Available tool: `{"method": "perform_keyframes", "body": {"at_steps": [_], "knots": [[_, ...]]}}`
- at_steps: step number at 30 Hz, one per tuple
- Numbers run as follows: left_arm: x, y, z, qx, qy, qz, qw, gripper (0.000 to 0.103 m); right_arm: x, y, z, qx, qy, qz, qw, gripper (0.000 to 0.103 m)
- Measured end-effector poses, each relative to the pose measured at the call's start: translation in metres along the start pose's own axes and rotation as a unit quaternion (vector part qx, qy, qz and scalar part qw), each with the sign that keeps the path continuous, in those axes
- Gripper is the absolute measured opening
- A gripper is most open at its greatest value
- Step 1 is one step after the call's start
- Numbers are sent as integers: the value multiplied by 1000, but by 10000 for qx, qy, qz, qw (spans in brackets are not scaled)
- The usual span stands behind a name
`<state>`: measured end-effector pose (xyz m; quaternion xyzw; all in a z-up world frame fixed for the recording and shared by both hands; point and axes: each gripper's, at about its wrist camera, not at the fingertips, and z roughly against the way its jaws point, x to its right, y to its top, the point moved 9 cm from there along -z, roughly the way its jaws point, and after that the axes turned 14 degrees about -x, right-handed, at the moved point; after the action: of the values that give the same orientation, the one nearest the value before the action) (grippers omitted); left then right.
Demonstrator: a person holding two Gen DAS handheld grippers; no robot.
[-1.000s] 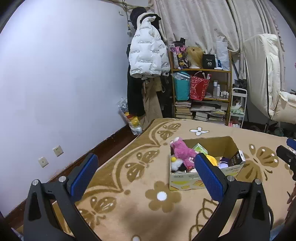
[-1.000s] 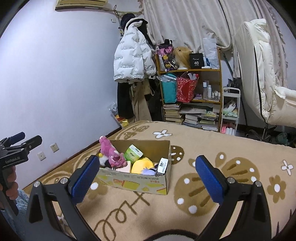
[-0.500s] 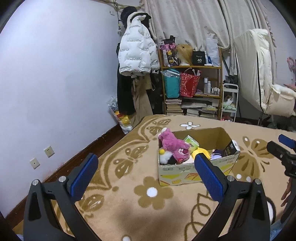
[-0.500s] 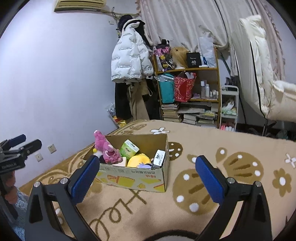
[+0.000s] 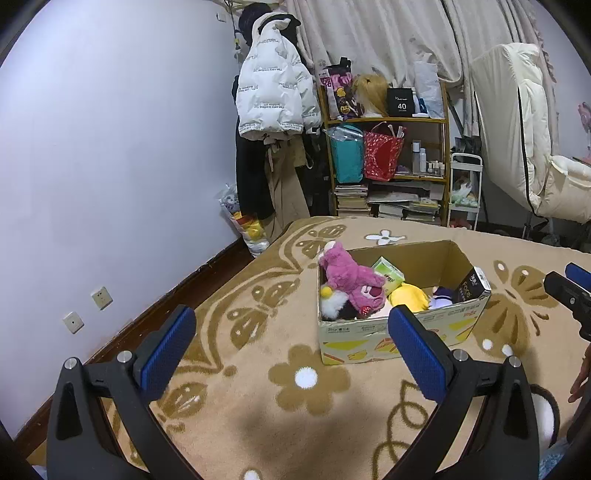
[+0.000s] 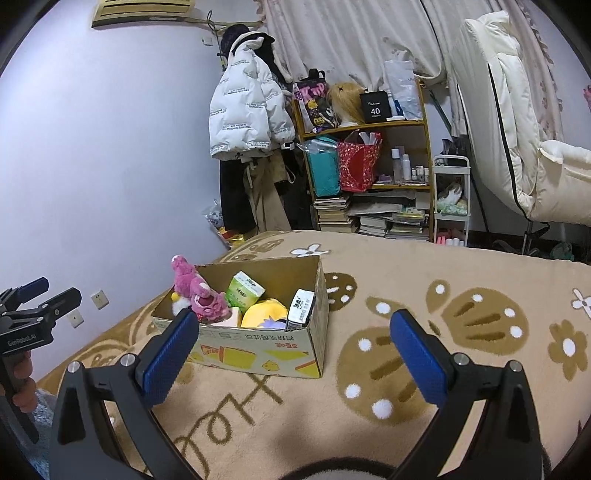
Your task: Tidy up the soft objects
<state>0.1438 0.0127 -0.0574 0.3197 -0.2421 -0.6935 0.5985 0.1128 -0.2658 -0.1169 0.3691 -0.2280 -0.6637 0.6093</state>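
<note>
- Only the right wrist view shows the air conditioner [image 6: 144,11] high on the wall; only the left shows the box's [image 5: 399,332] near-left corner.
- Both claws hover level above the patterned blanket [image 5: 258,424], short of the box.
- Left claw [image 5: 291,350] and right claw [image 6: 293,356] both gape wide, empty, touching nothing.
- The pink plush [image 5: 351,284] lies in the box's left end, beside a yellow plush [image 6: 264,312].

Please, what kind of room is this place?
Most likely a bedroom: a bed under a flowered blanket, a puffer jacket hanging by the wall, and a cluttered shelf of books and bottles. A box of plush toys sits on the blanket.
</note>
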Motion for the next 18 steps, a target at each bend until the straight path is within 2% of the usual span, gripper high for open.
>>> {"method": "perform_keyframes", "body": {"at_steps": [18], "knots": [[7,-3,-2,-27,81,-174,9998,103,1,1,-3,-10,-31,23,10000,103]]}}
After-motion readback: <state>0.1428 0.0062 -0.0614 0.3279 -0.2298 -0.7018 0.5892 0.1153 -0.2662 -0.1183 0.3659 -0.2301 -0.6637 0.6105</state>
